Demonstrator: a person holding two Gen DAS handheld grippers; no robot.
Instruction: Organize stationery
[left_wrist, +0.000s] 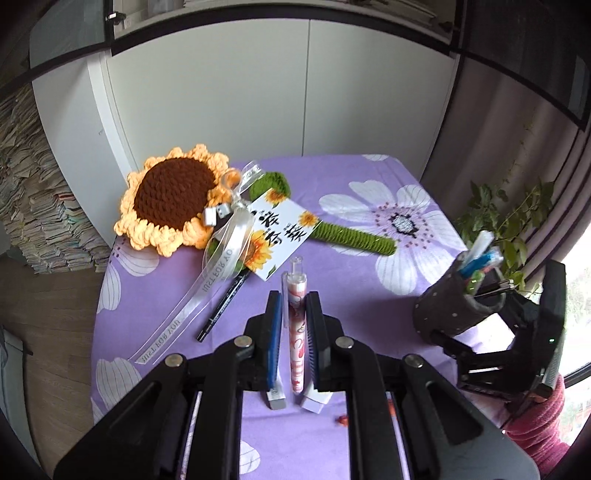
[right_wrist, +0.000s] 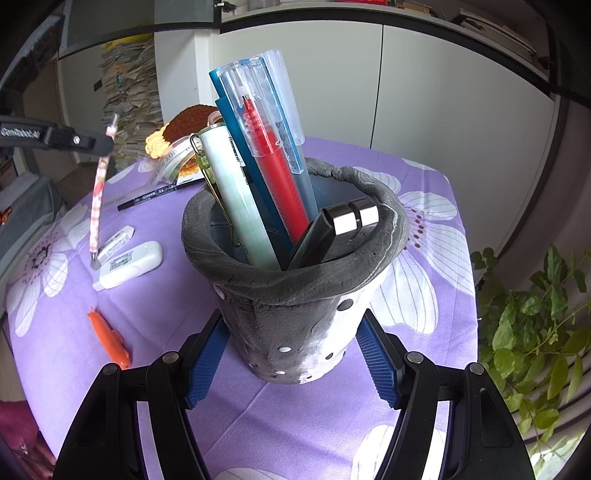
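Pink pen (left_wrist: 296, 332) pinched by left fingers (left_wrist: 275, 332); right fingers (right_wrist: 207, 365) clamp grey pot (right_wrist: 295, 295); ribbon (left_wrist: 207, 280) reads "JUST FOR YOU".

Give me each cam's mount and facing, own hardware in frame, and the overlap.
Left wrist: on the left gripper, looking along its fingers over the purple table at the held pink pen and crochet sunflower; right gripper visible.
Right wrist: on the right gripper, looking down at the grey pen holder it grips; left gripper at left edge.
Shared: pink pen, pen holder, sunflower, black pen.
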